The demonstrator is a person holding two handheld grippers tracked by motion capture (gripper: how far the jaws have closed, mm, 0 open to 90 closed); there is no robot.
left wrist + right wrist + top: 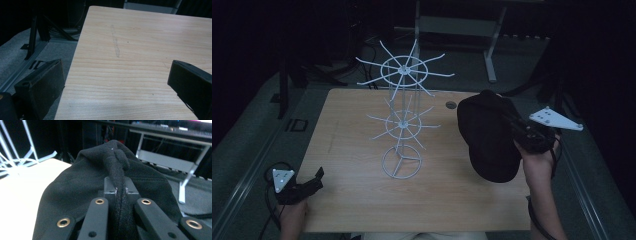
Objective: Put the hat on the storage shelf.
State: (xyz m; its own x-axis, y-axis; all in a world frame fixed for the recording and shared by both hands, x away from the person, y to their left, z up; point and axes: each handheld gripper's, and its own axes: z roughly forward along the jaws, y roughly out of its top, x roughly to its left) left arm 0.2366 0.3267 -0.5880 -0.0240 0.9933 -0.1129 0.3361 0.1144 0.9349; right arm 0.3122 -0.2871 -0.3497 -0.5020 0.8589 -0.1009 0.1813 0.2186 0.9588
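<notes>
Your right claw (512,122) is pinched on a black cap (488,135), which you hold up above the bench's right edge in the high view, the cap hanging toward the bench middle from the jaws. Your right hand (539,162) comes in from the bottom right, with the grey three-cornered plate (556,119) above it. Your left claw (318,176) rests at the near left corner of the wooden bench (452,200), jaws apart, your left hand (292,215) behind it. A white wire hat stand (402,120) is upright near the bench middle, well apart from both claws: a round base ring, a lower wheel of hooks and a larger wheel of hooks on top.

From the left gripper view, your left claw (117,82) is spread wide, with bare wood between the jaws; one jaw hangs past the bench's left edge over the grey floor (30,57).

From the right gripper view, your right claw (122,205) is pressed onto a bunched fold of the cap (82,185), black fabric squeezed between the two jaws and mounded up beyond them. Part of the stand (15,152) shows at the upper left, beyond the bench surface (22,195).
</notes>
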